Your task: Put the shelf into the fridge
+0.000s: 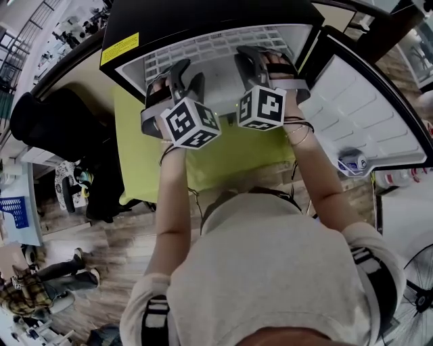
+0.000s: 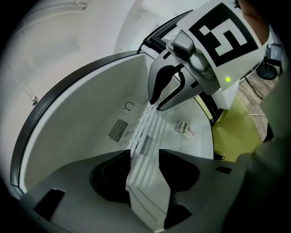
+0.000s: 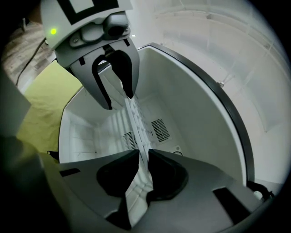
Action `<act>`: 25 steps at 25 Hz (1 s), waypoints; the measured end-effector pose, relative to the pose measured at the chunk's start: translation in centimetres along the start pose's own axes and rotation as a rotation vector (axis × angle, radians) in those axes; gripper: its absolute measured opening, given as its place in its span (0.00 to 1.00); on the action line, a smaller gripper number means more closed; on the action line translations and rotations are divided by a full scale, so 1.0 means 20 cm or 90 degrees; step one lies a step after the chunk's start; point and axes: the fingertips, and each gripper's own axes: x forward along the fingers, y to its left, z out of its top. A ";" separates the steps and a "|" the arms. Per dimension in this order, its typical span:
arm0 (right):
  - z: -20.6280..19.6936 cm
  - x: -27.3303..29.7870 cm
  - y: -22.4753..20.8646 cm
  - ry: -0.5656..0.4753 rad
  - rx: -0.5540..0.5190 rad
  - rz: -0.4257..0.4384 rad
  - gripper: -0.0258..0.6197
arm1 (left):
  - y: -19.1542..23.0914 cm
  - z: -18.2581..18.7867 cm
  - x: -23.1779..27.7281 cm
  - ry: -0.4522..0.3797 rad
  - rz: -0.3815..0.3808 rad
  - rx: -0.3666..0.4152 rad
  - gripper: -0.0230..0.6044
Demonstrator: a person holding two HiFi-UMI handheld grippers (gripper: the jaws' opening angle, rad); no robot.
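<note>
- A person stands over a small black fridge (image 1: 203,17), arms reaching forward, a hand-held gripper in each hand; both grippers meet a white slatted shelf (image 1: 216,47) at the fridge's mouth.
- The shelf lies mostly inside the white cavity; its near edge sits at the opening, between the two grippers, and its far part runs back under the black top.
- The left gripper (image 1: 186,76) has its jaws spread wide; the shelf's edge lies between them, but the gap is broader than the edge and the pads do not pinch it.
- The right gripper (image 1: 260,64) has its jaws drawn narrow onto the same near edge – it holds the shelf; the two grippers sit side by side, near each other but apart.
- From the left gripper view the shelf (image 2: 144,136) runs edge-on toward the back wall (image 2: 82,136), where vent slits (image 2: 119,129) show; white wall stands off from both faces of the shelf.
- The right gripper view shows the same: the shelf (image 3: 136,132) cuts through the middle of the cavity, with curved white lining on each side.
- The door (image 1: 365,121) is swung fully open to the person's right – its ribbed white lining faces up, well apart from the grippers.
- A yellow-green mat (image 1: 223,155) lies under the fridge's front edge, just below the hands.
</note>
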 end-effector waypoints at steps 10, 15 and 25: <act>0.08 -0.17 -0.09 -0.062 0.108 -0.027 0.17 | 0.04 0.05 -0.17 -0.065 0.036 -0.101 0.23; 0.12 -0.27 -0.11 -0.096 0.185 -0.029 0.12 | 0.03 0.09 -0.26 -0.109 0.016 -0.148 0.06; 0.10 -0.40 0.01 -0.124 0.352 0.048 0.06 | -0.01 0.11 -0.40 -0.176 -0.020 -0.315 0.06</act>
